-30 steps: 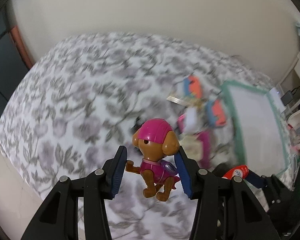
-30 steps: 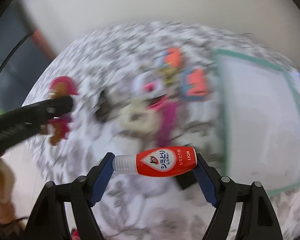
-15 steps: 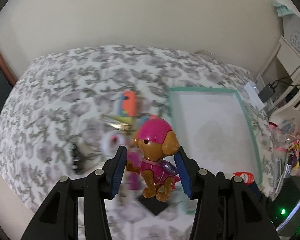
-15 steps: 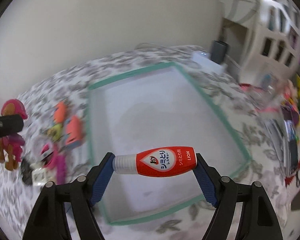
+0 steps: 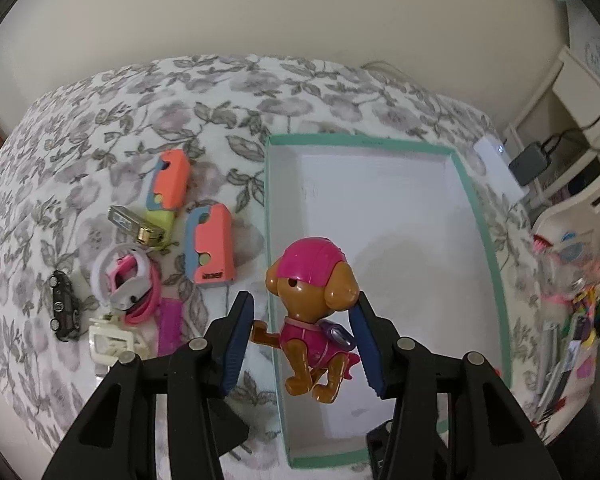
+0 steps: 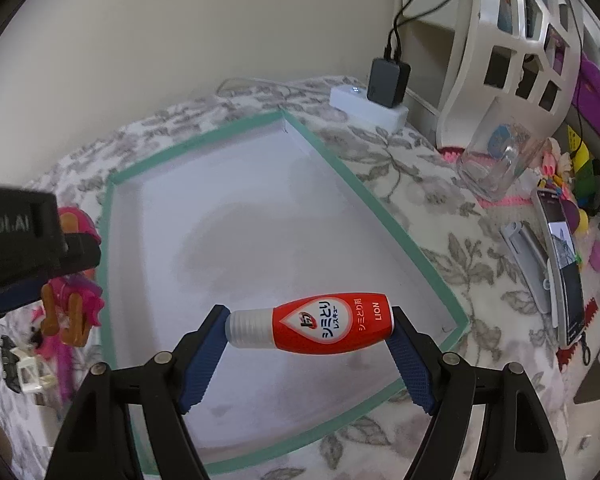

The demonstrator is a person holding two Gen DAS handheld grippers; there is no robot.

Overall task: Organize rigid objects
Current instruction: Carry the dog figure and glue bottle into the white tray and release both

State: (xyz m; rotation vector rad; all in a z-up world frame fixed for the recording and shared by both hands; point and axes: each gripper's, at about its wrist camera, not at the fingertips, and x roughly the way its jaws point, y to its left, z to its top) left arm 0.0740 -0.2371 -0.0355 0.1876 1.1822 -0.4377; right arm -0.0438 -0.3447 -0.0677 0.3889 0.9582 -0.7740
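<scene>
My left gripper (image 5: 304, 338) is shut on a brown toy dog (image 5: 310, 312) with a pink helmet, held over the left edge of the white box with a teal rim (image 5: 482, 216). My right gripper (image 6: 308, 342) is shut on a red and white stain-remover bottle (image 6: 312, 326), lying crosswise between the blue pads above the box's (image 6: 400, 236) near part. The box holds nothing. In the right wrist view the left gripper's black body (image 6: 24, 240) and the dog (image 6: 74, 296) show at the left edge.
On the floral cloth (image 5: 100, 128) left of the box lie two orange staplers (image 5: 212, 246), a pink watch (image 5: 126, 280), a black toy car (image 5: 62, 306) and a white frame (image 5: 112, 340). Right of the box: a charger (image 6: 386, 82), a phone (image 6: 566, 264), a white basket (image 6: 512, 40).
Both grippers have swung to the right from over the loose items to over the box, each keeping its object. The right gripper's view has also rolled.
</scene>
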